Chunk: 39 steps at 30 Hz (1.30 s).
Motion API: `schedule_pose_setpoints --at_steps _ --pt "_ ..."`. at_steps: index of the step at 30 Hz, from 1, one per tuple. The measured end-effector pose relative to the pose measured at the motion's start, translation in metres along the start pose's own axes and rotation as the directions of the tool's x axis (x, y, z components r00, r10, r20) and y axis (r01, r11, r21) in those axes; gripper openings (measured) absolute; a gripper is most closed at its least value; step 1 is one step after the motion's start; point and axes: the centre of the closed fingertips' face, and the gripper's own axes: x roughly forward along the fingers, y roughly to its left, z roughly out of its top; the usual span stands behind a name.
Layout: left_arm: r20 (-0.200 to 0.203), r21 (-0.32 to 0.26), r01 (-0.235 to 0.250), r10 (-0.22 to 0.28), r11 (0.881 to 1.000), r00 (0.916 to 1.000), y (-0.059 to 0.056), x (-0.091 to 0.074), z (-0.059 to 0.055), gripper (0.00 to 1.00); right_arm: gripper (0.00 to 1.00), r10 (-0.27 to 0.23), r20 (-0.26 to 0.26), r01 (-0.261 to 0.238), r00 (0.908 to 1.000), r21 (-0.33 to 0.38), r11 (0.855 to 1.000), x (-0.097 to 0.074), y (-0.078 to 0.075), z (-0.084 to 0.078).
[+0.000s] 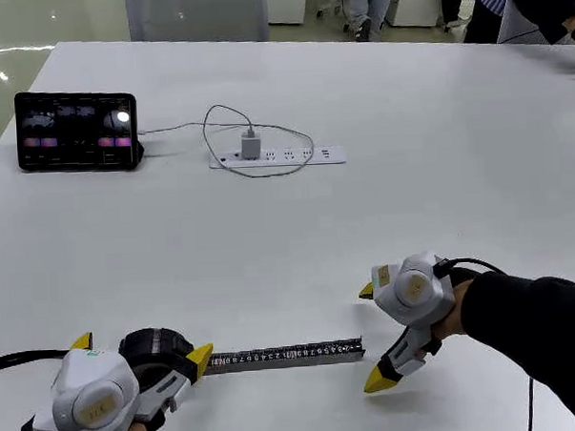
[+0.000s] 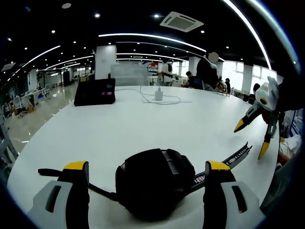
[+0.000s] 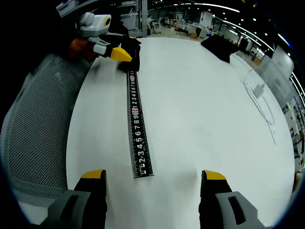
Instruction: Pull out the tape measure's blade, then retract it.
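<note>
Tape measure case [image 1: 155, 347], black, sits on the white table [image 1: 410, 172] at the near-left edge, between the jaws of the left gripper [image 1: 141, 349]. In the left gripper view the L jaws stand wide, one on each side of the case [image 2: 155, 183]. There is a clear gap on one side; can't tell contact on the other.

Blade [image 1: 284, 354] is out and lies flat on the table, numbers up, running from the case twd the right gripper [image 1: 373, 336]. R jaws are also wide and grip nothing. In the right gripper view the blade end [image 3: 142, 169] lies just ahead of the R tips, between them and nearer one jaw, not touching.

Far side: dark tablet [image 1: 77, 129] w/ lit screen, and a power strip [image 1: 277, 157] w/ charger [image 1: 251, 145] plugged in.
</note>
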Motion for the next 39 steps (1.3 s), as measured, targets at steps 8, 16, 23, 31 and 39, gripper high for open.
schedule_pose_setpoints --at_steps 8,16,23,31,39 --pt "-0.026 0.001 -0.013 0.013 1.0 0.9996 0.004 0.0 -0.004 0.99 0.63 0.023 0.017 -0.022 0.9996 -0.07 0.997 0.004 0.001 0.009" --pt "-0.024 0.033 -0.004 0.005 0.999 0.9997 0.001 0.0 -0.003 0.99 0.46 0.042 -0.005 -0.042 0.9991 -0.113 0.993 0.004 0.003 0.003" --pt "0.006 0.051 -0.01 0.01 0.999 0.9999 0.002 0.0 0.004 0.99 0.29 0.065 -0.018 -0.067 0.9977 -0.11 0.992 0.004 0.007 0.001" --pt "0.001 0.055 -0.012 0.012 0.998 0.9999 0.003 0.0 0.003 0.99 0.19 0.081 -0.034 -0.085 0.9961 -0.127 0.988 0.006 0.012 0.0" --pt "0.001 0.05 -0.009 0.009 0.999 1.0 0.002 -0.001 0.004 0.99 0.12 0.076 -0.045 -0.082 0.9961 -0.147 0.986 0.006 0.015 -0.001"
